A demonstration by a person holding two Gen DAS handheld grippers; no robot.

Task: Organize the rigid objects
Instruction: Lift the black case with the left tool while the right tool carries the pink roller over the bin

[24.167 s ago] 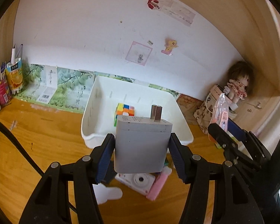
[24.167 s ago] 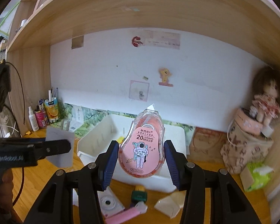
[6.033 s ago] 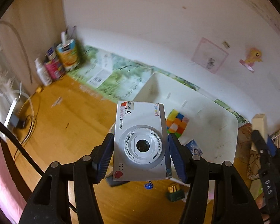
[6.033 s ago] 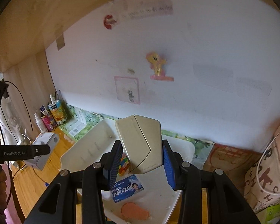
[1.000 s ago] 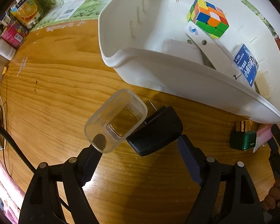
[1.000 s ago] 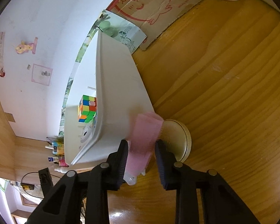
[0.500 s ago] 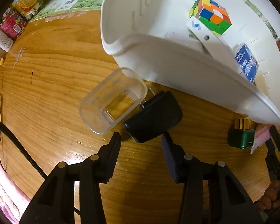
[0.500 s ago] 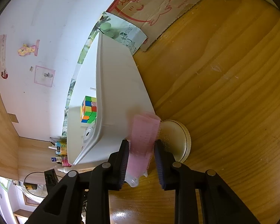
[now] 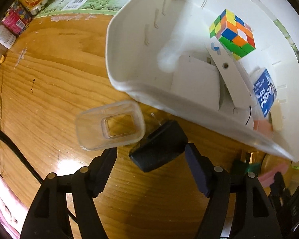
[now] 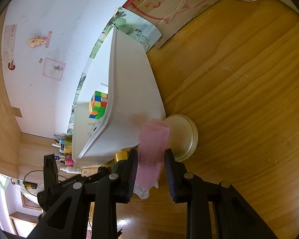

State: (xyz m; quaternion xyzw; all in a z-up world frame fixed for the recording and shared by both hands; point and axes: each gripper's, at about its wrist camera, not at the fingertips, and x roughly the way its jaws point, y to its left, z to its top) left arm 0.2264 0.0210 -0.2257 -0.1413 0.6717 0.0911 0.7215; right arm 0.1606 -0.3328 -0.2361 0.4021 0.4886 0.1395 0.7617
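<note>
sorting is judged partly done: a puzzle cube (image 9: 234,34) and several flat items already lie in the white bin (image 9: 129,45). a black case (image 9: 159,148) and clear tub (image 9: 109,125) remain on the desk (image 9: 49,69). the left gripper (image 9: 150,169) is opening, jaws straddling the case, untouched. a pink item (image 10: 152,149) is clamped in the right gripper (image 10: 151,165), beside the bin.

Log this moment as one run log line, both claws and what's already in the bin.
left claw: opening over black case | right claw: shut on pink item | white bin: holds cube | stage: sorting
</note>
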